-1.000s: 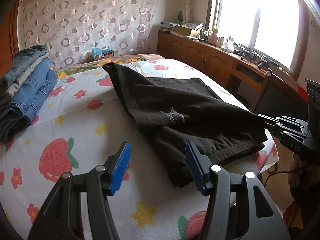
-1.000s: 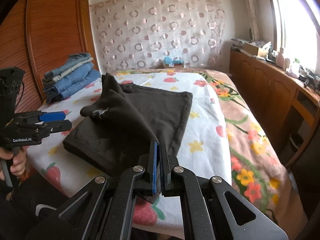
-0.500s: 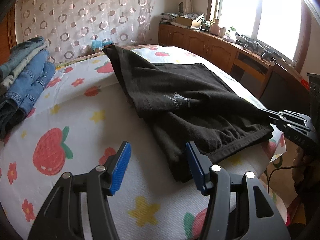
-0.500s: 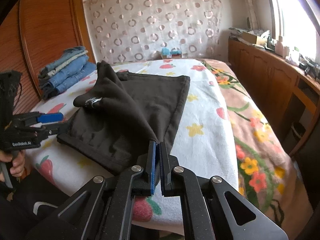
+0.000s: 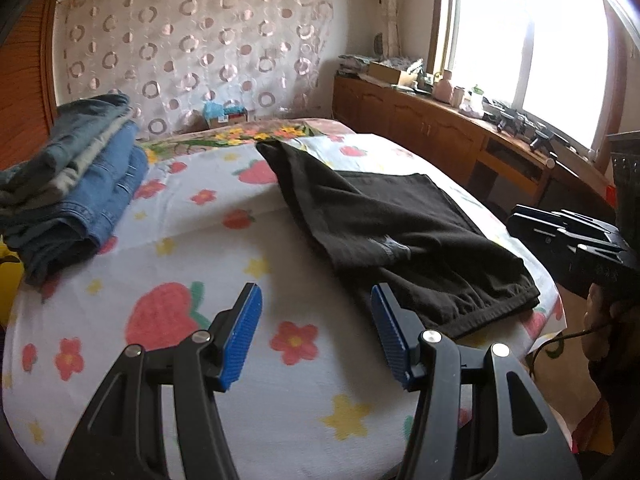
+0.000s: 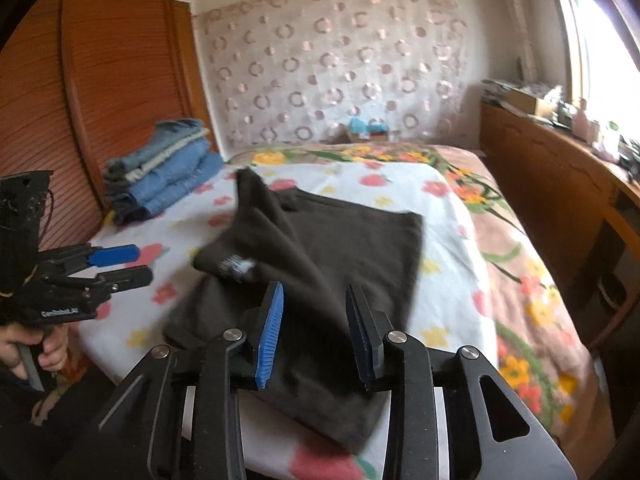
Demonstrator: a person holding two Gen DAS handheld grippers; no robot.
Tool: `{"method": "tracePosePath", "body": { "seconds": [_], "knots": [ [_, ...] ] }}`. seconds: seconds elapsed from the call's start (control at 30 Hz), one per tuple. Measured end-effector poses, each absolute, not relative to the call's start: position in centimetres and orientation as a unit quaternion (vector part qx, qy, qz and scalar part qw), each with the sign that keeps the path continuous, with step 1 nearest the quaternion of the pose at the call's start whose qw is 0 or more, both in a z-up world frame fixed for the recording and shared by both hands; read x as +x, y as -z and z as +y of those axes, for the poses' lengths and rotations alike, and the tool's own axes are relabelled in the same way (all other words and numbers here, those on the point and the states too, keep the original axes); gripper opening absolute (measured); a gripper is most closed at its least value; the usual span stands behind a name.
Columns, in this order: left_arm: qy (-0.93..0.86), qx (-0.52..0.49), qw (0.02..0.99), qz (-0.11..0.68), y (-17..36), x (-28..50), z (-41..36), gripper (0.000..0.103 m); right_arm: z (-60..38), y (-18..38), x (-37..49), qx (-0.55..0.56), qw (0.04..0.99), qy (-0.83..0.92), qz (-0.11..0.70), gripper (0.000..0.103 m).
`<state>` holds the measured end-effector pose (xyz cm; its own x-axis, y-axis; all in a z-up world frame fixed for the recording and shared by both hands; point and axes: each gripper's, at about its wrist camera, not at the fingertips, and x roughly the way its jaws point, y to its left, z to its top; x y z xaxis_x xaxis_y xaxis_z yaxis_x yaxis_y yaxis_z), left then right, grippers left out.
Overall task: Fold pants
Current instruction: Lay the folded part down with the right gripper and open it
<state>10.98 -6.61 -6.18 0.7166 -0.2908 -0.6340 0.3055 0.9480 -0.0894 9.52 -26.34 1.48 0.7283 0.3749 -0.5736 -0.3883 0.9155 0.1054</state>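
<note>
Pants (image 5: 404, 232), one black pair, lie partly folded on a strawberry-print bedsheet (image 5: 168, 248); one stack of folded jeans (image 5: 76, 184) sits well apart. Two grippers hover: the left gripper (image 5: 316, 332) gapes empty, while the right gripper (image 6: 314, 332) has just been opening, its pads clear of the cloth.

Bare strawberry-print sheet (image 5: 192, 240) lies open between the stacked jeans (image 5: 76, 188) and the black pants (image 5: 400, 236). The wooden cabinet (image 6: 552, 200) flanks the bed's window side, the slatted wardrobe (image 6: 80, 112) the other.
</note>
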Motion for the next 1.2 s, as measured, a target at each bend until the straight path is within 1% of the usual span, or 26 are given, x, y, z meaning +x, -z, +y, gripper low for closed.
{"method": "tracePosePath", "body": {
  "seconds": [0.07, 0.1, 0.3, 0.7, 1.07, 1.13, 1.2],
  "knots": [
    [0.156, 0.011, 0.928, 0.339, 6.1, 11.1, -6.2, 0.056, -24.9, -1.6, 10.0, -0.019, 0.926, -0.221, 0.305, 0.046],
    [0.153, 0.011, 0.929, 0.337, 6.0, 11.2, -5.8, 0.056, -24.3, -1.6, 10.2, -0.022, 0.924, -0.227, 0.307, 0.047],
    [0.142, 0.008, 0.934, 0.329, 5.4, 11.3, -4.5, 0.056, -20.9, -0.6, 13.0, -0.025, 0.904, -0.258, 0.341, 0.047],
    [0.135, -0.002, 0.936, 0.325, 5.6, 11.3, -3.6, 0.056, -16.2, 1.7, 15.9, -0.077, 0.871, -0.284, 0.393, 0.047],
    [0.134, -0.006, 0.933, 0.335, 6.6, 11.4, -3.7, 0.056, -15.0, 3.0, 16.7, -0.126, 0.857, -0.285, 0.410, 0.047],
    [0.136, -0.005, 0.932, 0.337, 6.8, 11.4, -3.8, 0.056, -15.1, 3.0, 17.0, -0.131, 0.858, -0.282, 0.409, 0.033],
    [0.138, -0.004, 0.931, 0.339, 6.9, 11.4, -4.0, 0.056, -15.2, 2.9, 17.1, -0.129, 0.856, -0.288, 0.410, 0.015]
  ]
}}
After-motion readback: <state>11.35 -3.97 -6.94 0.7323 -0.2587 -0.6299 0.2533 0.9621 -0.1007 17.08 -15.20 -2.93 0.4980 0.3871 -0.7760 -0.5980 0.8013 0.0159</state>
